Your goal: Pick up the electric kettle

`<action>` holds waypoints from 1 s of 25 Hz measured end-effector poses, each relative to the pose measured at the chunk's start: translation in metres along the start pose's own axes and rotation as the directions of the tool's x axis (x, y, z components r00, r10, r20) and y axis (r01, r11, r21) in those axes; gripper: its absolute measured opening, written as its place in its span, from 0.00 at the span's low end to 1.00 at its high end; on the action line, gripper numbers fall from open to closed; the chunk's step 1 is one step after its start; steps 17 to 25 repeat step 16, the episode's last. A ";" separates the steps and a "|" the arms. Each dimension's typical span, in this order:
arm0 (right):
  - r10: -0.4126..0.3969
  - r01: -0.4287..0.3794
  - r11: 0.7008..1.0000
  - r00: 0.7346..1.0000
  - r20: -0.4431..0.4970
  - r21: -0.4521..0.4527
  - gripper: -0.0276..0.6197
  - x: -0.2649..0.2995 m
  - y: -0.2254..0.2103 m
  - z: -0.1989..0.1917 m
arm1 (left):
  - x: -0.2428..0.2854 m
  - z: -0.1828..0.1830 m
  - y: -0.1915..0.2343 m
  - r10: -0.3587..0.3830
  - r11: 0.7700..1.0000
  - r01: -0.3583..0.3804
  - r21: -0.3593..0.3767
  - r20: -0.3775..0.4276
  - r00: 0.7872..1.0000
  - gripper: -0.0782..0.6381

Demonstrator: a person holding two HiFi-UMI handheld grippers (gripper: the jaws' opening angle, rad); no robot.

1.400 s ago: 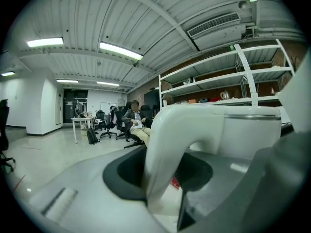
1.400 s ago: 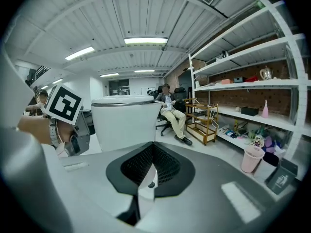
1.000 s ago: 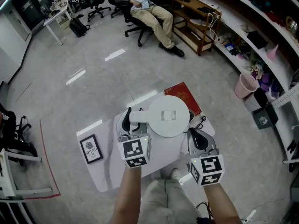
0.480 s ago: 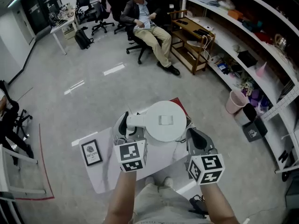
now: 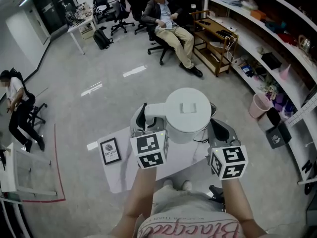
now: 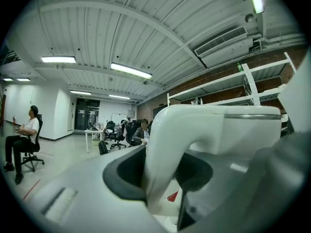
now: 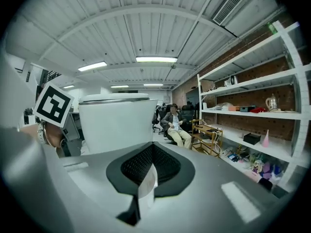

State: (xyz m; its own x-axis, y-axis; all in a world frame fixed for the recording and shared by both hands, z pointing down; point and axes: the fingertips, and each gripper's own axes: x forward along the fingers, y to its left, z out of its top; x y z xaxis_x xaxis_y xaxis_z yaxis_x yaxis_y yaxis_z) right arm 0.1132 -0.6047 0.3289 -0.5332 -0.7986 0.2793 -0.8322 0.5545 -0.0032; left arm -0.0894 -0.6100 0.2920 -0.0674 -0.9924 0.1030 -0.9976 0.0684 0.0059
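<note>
The white electric kettle hangs in the air above the small white table, its round lid facing me. My left gripper is shut on the kettle's handle. In the left gripper view the handle runs down between the dark pads of the left gripper. My right gripper sits just right of the kettle body, jaws together and holding nothing. In the right gripper view the kettle stands ahead and left of the right gripper.
A small framed picture lies on the table's left part. A person sits on an office chair farther back, another person at the far left. Shelves and a pink bin line the right wall, with a wooden rack nearby.
Both grippers have risen with the kettle, which now sits higher and closer to the head camera, away from the table. The left gripper's hold on the handle is unchanged.
</note>
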 end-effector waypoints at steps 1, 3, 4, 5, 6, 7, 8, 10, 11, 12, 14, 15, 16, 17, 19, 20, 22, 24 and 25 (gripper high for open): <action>0.008 -0.008 1.000 1.000 0.006 -0.005 0.08 -0.002 0.001 0.002 | -0.002 0.005 0.000 0.003 1.000 -0.003 0.003 0.010 1.000 0.30; 0.020 -0.019 1.000 1.000 0.010 -0.024 0.08 -0.003 0.004 0.004 | -0.007 0.013 0.000 0.010 1.000 -0.010 0.015 0.029 1.000 0.30; 0.022 -0.022 0.999 1.000 0.011 -0.035 0.08 -0.004 0.006 0.005 | -0.009 0.016 0.000 0.015 1.000 -0.016 0.025 0.036 0.999 0.30; 0.023 -0.023 0.999 1.000 0.014 -0.044 0.08 -0.004 0.007 0.006 | -0.011 0.019 0.001 0.020 0.999 -0.022 0.037 0.044 0.999 0.30; 0.023 -0.022 0.998 1.000 0.018 -0.052 0.08 -0.004 0.008 0.008 | -0.012 0.022 0.001 0.025 0.999 -0.027 0.047 0.051 0.998 0.30; 0.022 -0.021 0.998 1.000 0.022 -0.059 0.08 -0.005 0.008 0.009 | -0.013 0.025 0.002 0.027 0.998 -0.030 0.052 0.057 0.998 0.30; 0.021 -0.020 0.998 0.999 0.024 -0.065 0.08 -0.005 0.010 0.010 | -0.015 0.027 0.002 0.028 0.998 -0.031 0.051 0.062 0.998 0.30; 0.021 -0.019 0.997 0.999 0.024 -0.076 0.08 -0.004 0.013 0.009 | -0.018 0.030 0.006 0.031 0.999 -0.034 0.036 0.075 0.997 0.30; 0.021 -0.019 0.997 0.999 0.024 -0.081 0.08 -0.003 0.015 0.008 | -0.018 0.029 0.008 0.032 0.999 -0.035 0.028 0.077 0.997 0.30; 0.021 -0.019 0.996 0.999 0.023 -0.084 0.08 -0.002 0.016 0.007 | -0.018 0.028 0.009 0.031 0.999 -0.033 0.021 0.077 0.997 0.30; 0.022 -0.020 0.996 1.000 0.020 -0.088 0.08 -0.002 0.016 0.004 | -0.016 0.025 0.009 0.022 1.000 -0.023 0.011 0.079 0.997 0.30; 0.023 -0.021 0.996 1.000 0.018 -0.090 0.08 -0.002 0.016 0.002 | -0.016 0.024 0.009 0.016 1.000 -0.017 0.008 0.080 0.997 0.30; 0.024 -0.023 0.996 1.000 0.015 -0.092 0.08 -0.002 0.016 0.000 | -0.015 0.023 0.009 0.010 1.000 -0.010 0.005 0.081 0.997 0.30; 0.024 -0.023 0.996 1.000 0.015 -0.092 0.08 -0.002 0.016 0.000 | -0.015 0.023 0.009 0.010 1.000 -0.010 0.005 0.081 0.997 0.30; 0.024 -0.023 0.996 1.000 0.015 -0.092 0.08 -0.002 0.016 0.000 | -0.015 0.023 0.009 0.010 1.000 -0.010 0.005 0.081 0.997 0.30; 0.024 -0.023 0.996 1.000 0.015 -0.092 0.08 -0.002 0.016 0.000 | -0.015 0.023 0.009 0.010 1.000 -0.010 0.005 0.081 0.997 0.30; 0.024 -0.023 0.996 1.000 0.015 -0.092 0.08 -0.002 0.016 0.000 | -0.015 0.023 0.009 0.010 1.000 -0.010 0.005 0.081 0.997 0.30; 0.024 -0.023 0.996 1.000 0.015 -0.092 0.08 -0.002 0.016 0.000 | -0.015 0.023 0.009 0.010 1.000 -0.010 0.005 0.081 0.997 0.30; 0.024 -0.023 0.996 1.000 0.015 -0.092 0.08 -0.002 0.016 0.000 | -0.015 0.023 0.009 0.010 1.000 -0.010 0.005 0.081 0.997 0.30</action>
